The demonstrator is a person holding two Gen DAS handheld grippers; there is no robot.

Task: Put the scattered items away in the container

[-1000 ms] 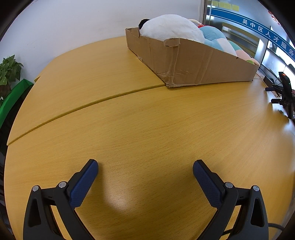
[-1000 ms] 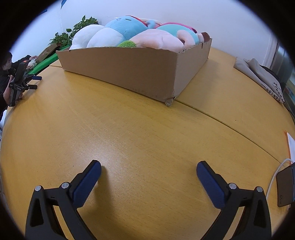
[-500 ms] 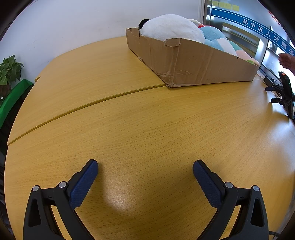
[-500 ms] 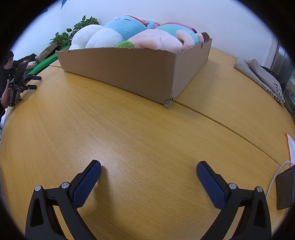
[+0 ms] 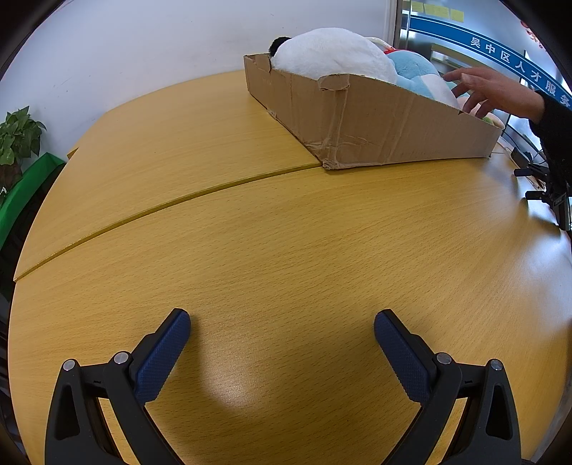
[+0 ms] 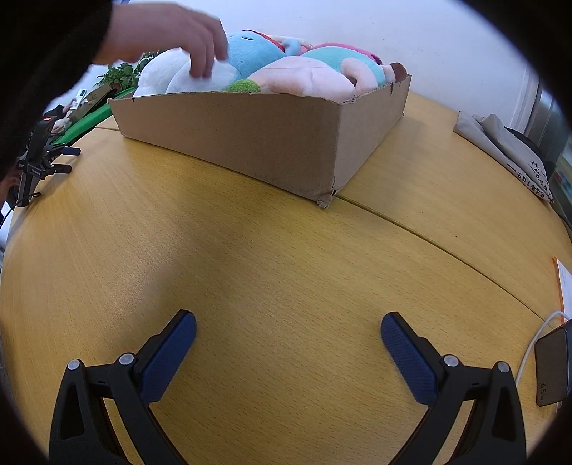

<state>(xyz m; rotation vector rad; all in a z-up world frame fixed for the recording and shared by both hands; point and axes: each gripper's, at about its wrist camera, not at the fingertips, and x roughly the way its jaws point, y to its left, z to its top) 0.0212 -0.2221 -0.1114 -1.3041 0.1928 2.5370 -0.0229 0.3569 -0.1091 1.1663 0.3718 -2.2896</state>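
Observation:
A shallow cardboard box [image 5: 375,121] stands on the wooden table, also in the right wrist view [image 6: 257,139]. It holds several plush toys: a white one [image 5: 332,53], a blue one [image 6: 250,50] and a pink one [image 6: 304,78]. A bare hand [image 6: 168,32] in a dark sleeve reaches over the box and touches the white plush; it also shows in the left wrist view [image 5: 486,89]. My left gripper [image 5: 282,329] is open and empty over bare table. My right gripper [image 6: 287,331] is open and empty, well short of the box.
A camera on a small tripod [image 6: 35,161] stands at the table's edge, also in the left wrist view [image 5: 550,193]. A grey bag [image 6: 500,143] lies far right. A charger with white cable [image 6: 552,365] lies near right. A potted plant [image 5: 18,139] stands beyond the table.
A person's hand has come into view and reached over the box onto the plush toys. Both grippers stay where they were, still open.

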